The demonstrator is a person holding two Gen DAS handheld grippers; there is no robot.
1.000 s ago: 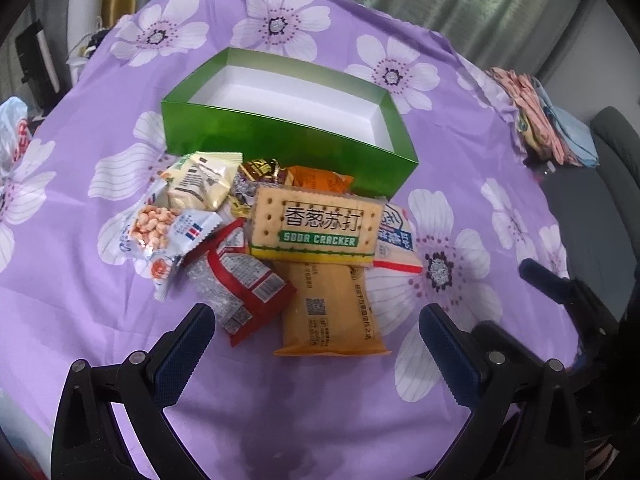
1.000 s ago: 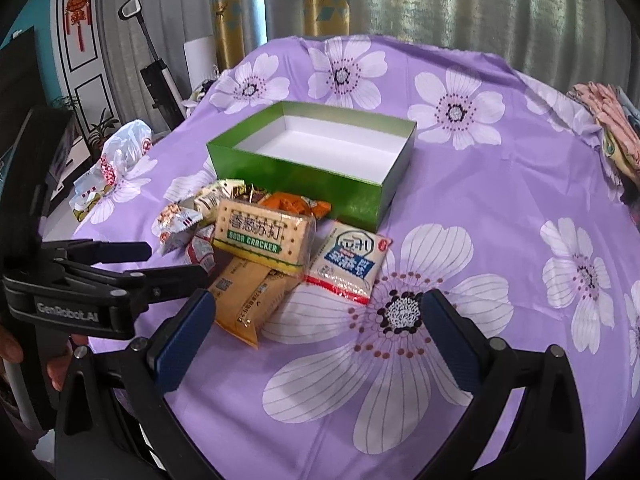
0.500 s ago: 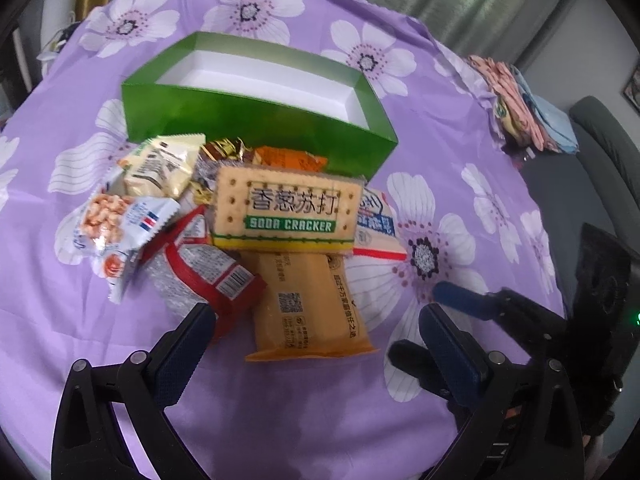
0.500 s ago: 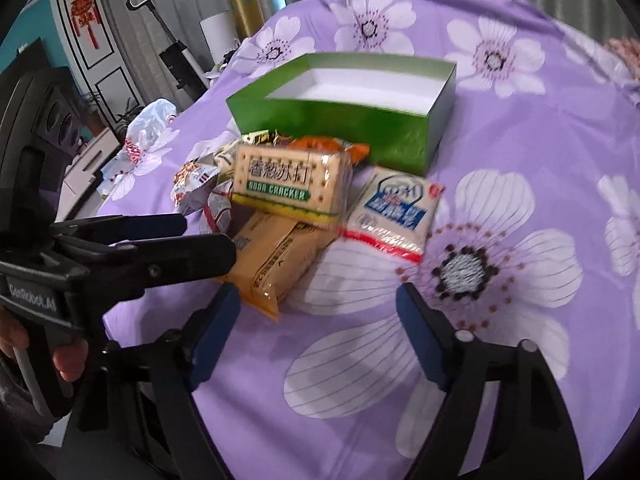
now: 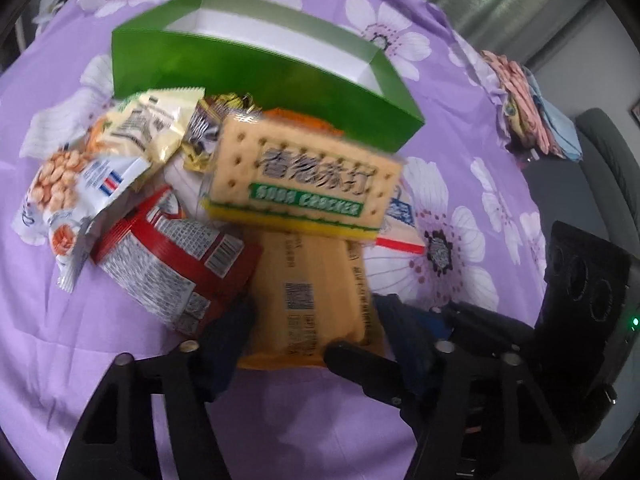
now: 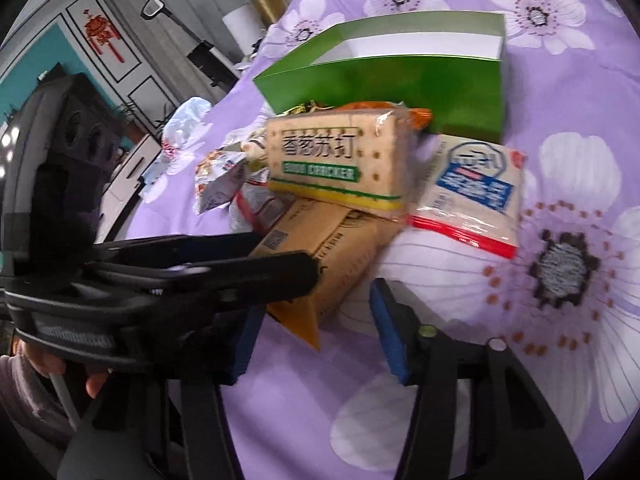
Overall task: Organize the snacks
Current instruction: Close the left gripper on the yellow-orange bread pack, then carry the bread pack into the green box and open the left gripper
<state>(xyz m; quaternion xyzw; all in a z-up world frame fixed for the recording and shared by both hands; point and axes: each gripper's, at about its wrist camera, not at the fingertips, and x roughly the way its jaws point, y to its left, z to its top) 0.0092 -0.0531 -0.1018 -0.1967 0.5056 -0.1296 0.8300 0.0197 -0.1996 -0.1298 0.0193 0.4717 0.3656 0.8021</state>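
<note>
A snack pile lies on the purple flowered cloth in front of an open green box (image 5: 256,68) with a white inside. A soda cracker pack (image 5: 308,184) lies on top, across an orange pack (image 5: 316,292). My left gripper (image 5: 314,340) straddles the orange pack's near end. Its jaws are closing and its dark pads sit right at the pack's two edges. My right gripper (image 6: 318,340) is closing too. The orange pack's near corner (image 6: 304,320) sits between its blue pads, with a gap on the right side. The left gripper's fingers (image 6: 240,264) cross just above.
A red-and-silver bag (image 5: 172,272), a peanut bag (image 5: 68,188) and a pale yellow bag (image 5: 148,132) lie left of the crackers. A white-and-blue pack (image 6: 472,196) lies on the right. Folded cloths (image 5: 528,108) rest at the table's far right edge.
Both grippers have dropped toward the pile and narrowed from wide open. The orange pack's near end now lies between the jaws of both. The snacks loom larger.
</note>
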